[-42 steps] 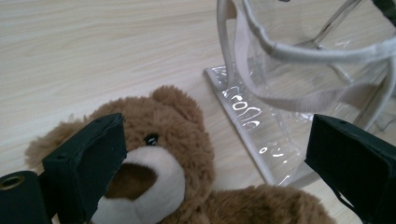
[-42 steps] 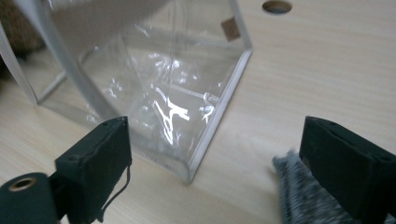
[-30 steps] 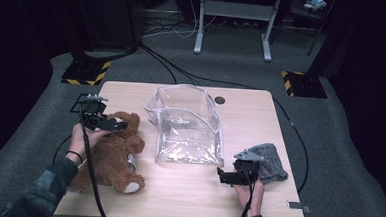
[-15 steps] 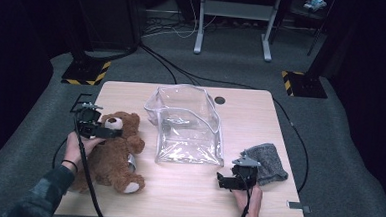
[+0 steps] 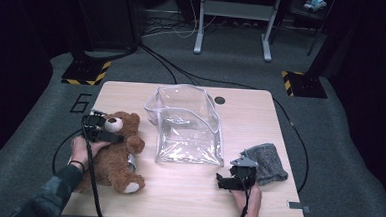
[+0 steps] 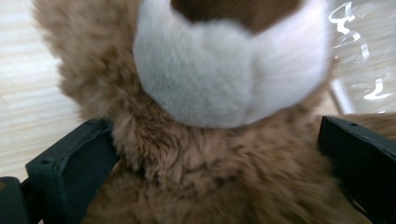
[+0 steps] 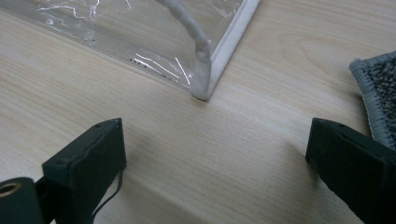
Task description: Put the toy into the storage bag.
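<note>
A brown teddy bear (image 5: pixel 116 157) with a pale muzzle lies on its back at the table's left. My left gripper (image 5: pixel 110 133) is over its head. In the left gripper view the left gripper (image 6: pixel 215 140) is open, and its jaws stand wide apart on either side of the bear's (image 6: pixel 224 182) furry neck, under the muzzle. A clear plastic bag (image 5: pixel 187 126) stands open at mid-table. My right gripper (image 5: pixel 233 176) hovers low near the front right, open over bare wood (image 7: pixel 215 140), just short of the bag's corner (image 7: pixel 205 88).
A folded grey cloth (image 5: pixel 267 163) lies right of the right gripper, its edge (image 7: pixel 376 93) beside the right jaw. A dark round hole (image 5: pixel 220 100) sits in the wooden table (image 5: pixel 260 117) behind the bag. Cables trail off the near edge.
The left gripper has moved nearer and right, onto the bear's neck. The right gripper has drawn back a little toward the near edge.
</note>
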A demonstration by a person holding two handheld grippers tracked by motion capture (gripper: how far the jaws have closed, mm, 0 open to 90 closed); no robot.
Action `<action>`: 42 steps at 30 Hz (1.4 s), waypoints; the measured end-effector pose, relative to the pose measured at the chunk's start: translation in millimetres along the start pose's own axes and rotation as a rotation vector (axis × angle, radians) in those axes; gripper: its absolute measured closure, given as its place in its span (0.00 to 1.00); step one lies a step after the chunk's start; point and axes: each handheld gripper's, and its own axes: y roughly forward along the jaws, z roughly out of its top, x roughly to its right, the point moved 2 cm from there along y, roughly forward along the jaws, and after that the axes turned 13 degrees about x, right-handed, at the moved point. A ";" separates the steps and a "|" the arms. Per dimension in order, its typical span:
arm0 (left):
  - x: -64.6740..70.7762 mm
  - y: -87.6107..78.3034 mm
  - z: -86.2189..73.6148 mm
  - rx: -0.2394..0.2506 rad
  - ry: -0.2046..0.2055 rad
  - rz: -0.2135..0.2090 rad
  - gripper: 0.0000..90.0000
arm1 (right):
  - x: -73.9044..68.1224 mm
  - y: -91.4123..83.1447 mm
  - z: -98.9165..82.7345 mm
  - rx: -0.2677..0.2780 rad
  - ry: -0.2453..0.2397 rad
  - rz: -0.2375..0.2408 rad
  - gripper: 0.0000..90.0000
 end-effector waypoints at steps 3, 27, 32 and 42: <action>0.1 4.4 -1.6 -0.001 0.011 0.006 0.00 | -0.1 0.2 -0.1 0.000 0.000 -0.008 0.05; -1.7 5.1 -16.2 0.092 0.046 -0.030 0.47 | 2.0 -1.0 -0.5 0.005 0.003 -0.010 0.08; -2.1 -3.4 -15.3 0.107 0.055 -0.045 0.50 | 2.9 -0.8 -0.6 0.015 0.014 -0.012 0.08; 5.1 -27.1 -5.6 0.234 0.059 -0.076 0.51 | 2.6 -0.7 -0.7 0.025 0.033 -0.017 0.08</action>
